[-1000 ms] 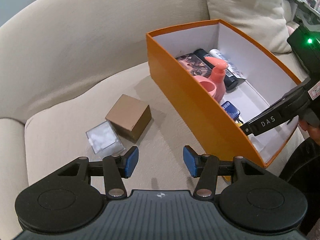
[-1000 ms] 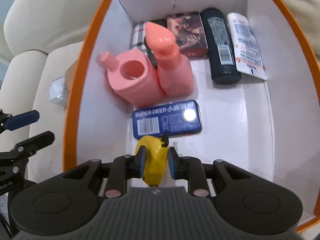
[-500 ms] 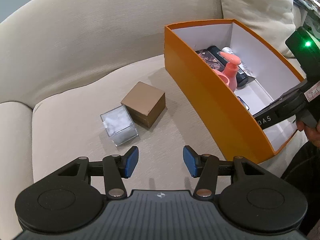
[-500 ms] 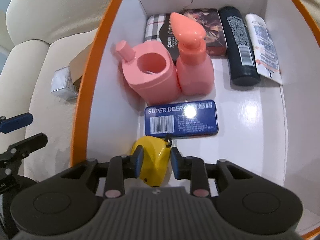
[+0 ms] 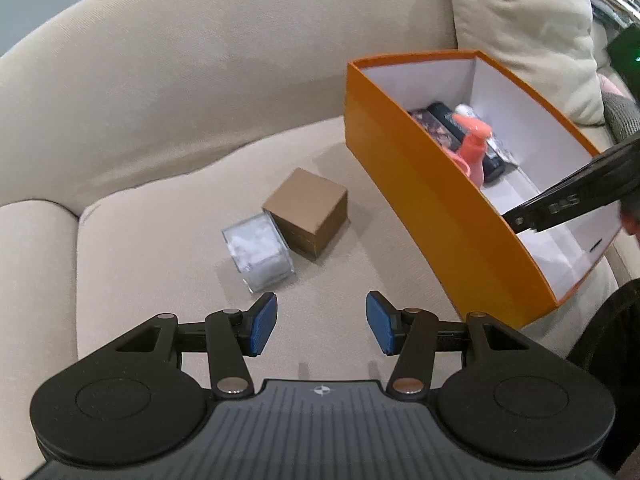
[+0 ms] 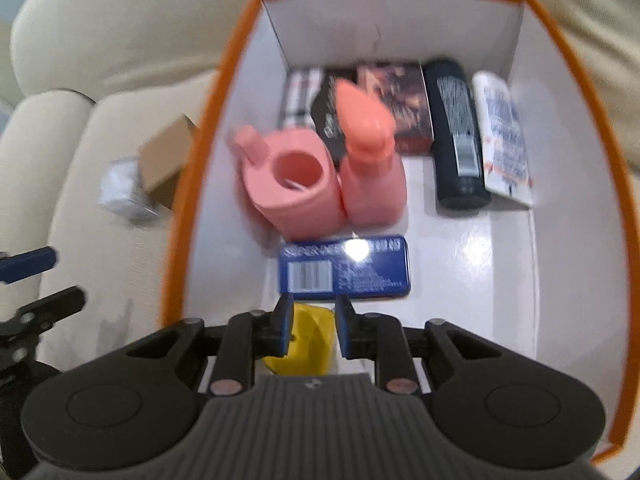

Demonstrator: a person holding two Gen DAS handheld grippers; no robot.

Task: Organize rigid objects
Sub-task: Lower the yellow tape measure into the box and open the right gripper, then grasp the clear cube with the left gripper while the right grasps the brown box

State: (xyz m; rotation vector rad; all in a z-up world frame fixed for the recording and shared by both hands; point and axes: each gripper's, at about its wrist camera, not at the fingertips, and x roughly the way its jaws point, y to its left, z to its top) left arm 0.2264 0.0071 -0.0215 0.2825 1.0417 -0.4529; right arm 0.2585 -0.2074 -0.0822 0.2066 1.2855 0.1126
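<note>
Right gripper [image 6: 311,330] hangs parted over the yellow object [image 6: 310,350] inside the orange box [image 6: 180,240]; left gripper [image 5: 321,322] is spread above the sofa [image 5: 160,220].

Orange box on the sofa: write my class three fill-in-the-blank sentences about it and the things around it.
1. The blue tin lies inside the ____ box.
2. Outside it on the sofa, a clear box sits beside a ____ box.
3. The left gripper is ____.

Missing words: orange; brown; open
</note>
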